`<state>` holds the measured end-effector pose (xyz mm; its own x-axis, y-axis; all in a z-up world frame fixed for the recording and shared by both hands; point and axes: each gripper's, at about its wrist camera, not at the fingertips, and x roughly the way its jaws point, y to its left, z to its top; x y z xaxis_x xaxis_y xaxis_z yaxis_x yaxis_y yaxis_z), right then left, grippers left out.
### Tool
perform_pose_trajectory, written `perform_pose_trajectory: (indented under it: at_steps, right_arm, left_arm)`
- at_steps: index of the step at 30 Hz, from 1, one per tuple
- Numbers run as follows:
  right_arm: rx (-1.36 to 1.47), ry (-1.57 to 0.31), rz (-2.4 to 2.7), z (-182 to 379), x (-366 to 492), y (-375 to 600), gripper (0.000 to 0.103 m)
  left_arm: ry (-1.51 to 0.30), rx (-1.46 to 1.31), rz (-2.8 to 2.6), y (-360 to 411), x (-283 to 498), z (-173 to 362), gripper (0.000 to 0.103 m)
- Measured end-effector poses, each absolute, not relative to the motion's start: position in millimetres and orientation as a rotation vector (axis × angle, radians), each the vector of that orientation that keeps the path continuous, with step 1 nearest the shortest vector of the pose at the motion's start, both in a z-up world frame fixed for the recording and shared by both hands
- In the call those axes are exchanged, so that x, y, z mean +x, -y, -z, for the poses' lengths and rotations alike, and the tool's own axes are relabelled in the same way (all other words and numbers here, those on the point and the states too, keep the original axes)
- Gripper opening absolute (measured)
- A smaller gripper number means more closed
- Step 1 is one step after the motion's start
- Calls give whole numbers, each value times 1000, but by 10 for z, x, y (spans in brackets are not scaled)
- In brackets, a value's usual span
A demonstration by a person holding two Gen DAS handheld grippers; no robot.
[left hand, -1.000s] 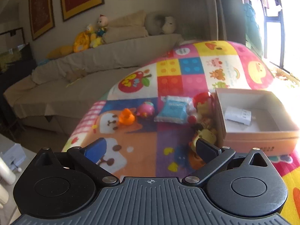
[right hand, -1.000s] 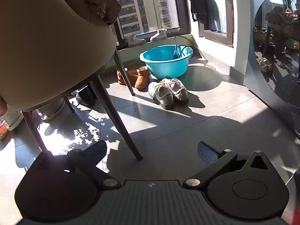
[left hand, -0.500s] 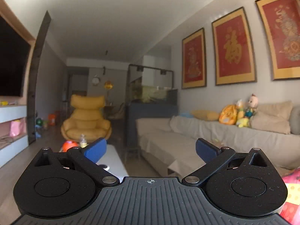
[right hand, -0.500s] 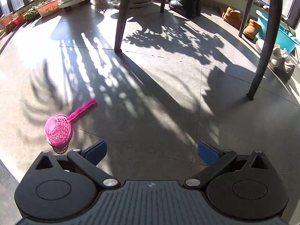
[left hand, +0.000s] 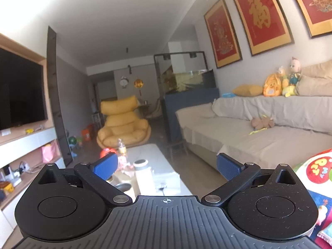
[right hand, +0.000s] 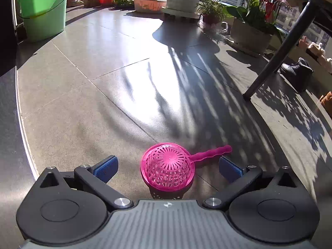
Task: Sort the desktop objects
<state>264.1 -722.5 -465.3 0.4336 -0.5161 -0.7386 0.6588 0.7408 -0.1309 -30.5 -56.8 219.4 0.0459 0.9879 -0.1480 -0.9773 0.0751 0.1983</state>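
Observation:
My left gripper (left hand: 167, 165) is open and empty, raised and pointing across the living room. Only an edge of the colourful play mat (left hand: 315, 170) shows at the far right; the toys and the box are out of view. My right gripper (right hand: 168, 167) is open and empty, low over the tiled floor. A pink plastic strainer scoop (right hand: 168, 170) lies face down on the floor between its fingers, its handle pointing right past the right finger (right hand: 229, 169). No pad touches it.
Left wrist view: a white coffee table (left hand: 153, 176) with a cup and small items, a beige sofa (left hand: 259, 128), a yellow armchair (left hand: 122, 124), a TV unit at left. Right wrist view: a green bucket (right hand: 44, 10), plant pots (right hand: 249, 33), a chair leg (right hand: 276, 56), shoes at right.
The left gripper swung up off the play mat and toys to face the room. The right gripper turned left across the floor, so the pink scoop now sits between its fingers.

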Motion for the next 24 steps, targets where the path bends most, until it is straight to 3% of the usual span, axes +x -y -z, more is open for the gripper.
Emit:
perform_pose_trajectory:
  at_steps: [4,9,18,20,21,24]
  right_arm:
    - [262,-802,788,4712,2665,7352,103]
    - [309,-840,784,4894,2696,7564,103]
    - [378,-1077,767,5253,2971,7879,103]
    - [453,-1055,769,5251,2903,8012,98]
    - [493,-1038,768,5225,2850,8058,82]
    - [480,-997,770,5072,2624,8064,83]
  left_arm:
    - [-341,66,-1561,552,-347,-2103,103]
    - [-345,-103,-1679,405,-534,-2074,103]
    - [-433,-159,-1761,400,-833,-1845,103]
    - [-429,-201,-1771,372,-866,-1850,103]
    - [-426,-200,-1777,358,-878,-1855,103]
    - [-413,-162,-1756,341,-848,-1859,103]
